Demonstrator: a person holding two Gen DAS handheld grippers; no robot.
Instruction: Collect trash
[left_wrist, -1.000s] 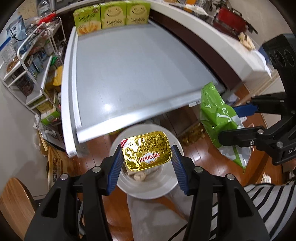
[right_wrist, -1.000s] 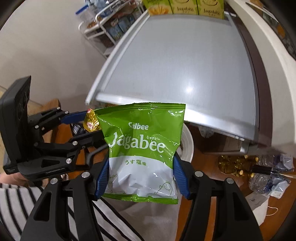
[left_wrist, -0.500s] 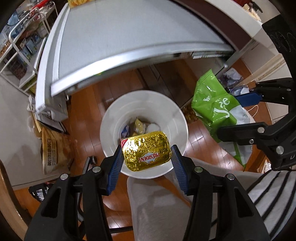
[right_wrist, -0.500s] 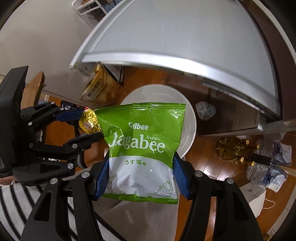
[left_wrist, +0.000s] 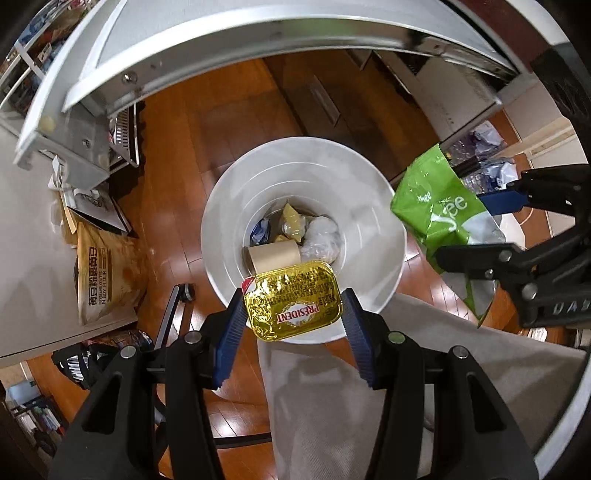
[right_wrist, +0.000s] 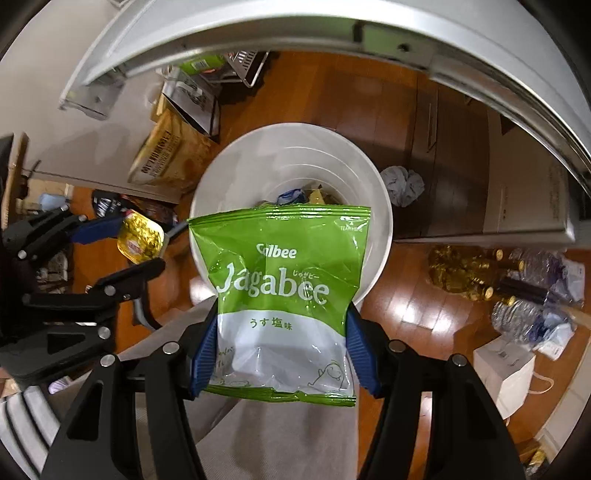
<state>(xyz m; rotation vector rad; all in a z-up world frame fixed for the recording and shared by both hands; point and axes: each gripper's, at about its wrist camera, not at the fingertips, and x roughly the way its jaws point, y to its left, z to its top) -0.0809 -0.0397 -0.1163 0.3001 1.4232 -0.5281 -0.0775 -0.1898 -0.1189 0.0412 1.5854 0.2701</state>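
Observation:
My left gripper (left_wrist: 293, 314) is shut on a gold foil butter packet (left_wrist: 293, 299) marked PRESIDENT, held over the near rim of a white round trash bin (left_wrist: 258, 177). The bin holds a cardboard roll (left_wrist: 273, 255), crumpled plastic and wrappers. My right gripper (right_wrist: 282, 347) is shut on a green and white Jagabee snack bag (right_wrist: 282, 273), which hangs above the same bin (right_wrist: 373, 192). From the left wrist view the snack bag (left_wrist: 443, 214) and right gripper (left_wrist: 484, 229) sit to the bin's right. The butter packet (right_wrist: 140, 236) shows at the left in the right wrist view.
The bin stands on a wooden floor (left_wrist: 236, 110) below a grey table edge (left_wrist: 221, 48). A brown flour bag (left_wrist: 107, 273) leans at the left. Plastic bottles (right_wrist: 524, 314) and gold foil items (right_wrist: 461, 269) lie at the right. A person's grey trouser leg (left_wrist: 351, 398) is below the grippers.
Both grippers have sunk below the table edge toward the bin, which now looks larger and nearer. The tabletop and boxes have left view. Both grips are unchanged.

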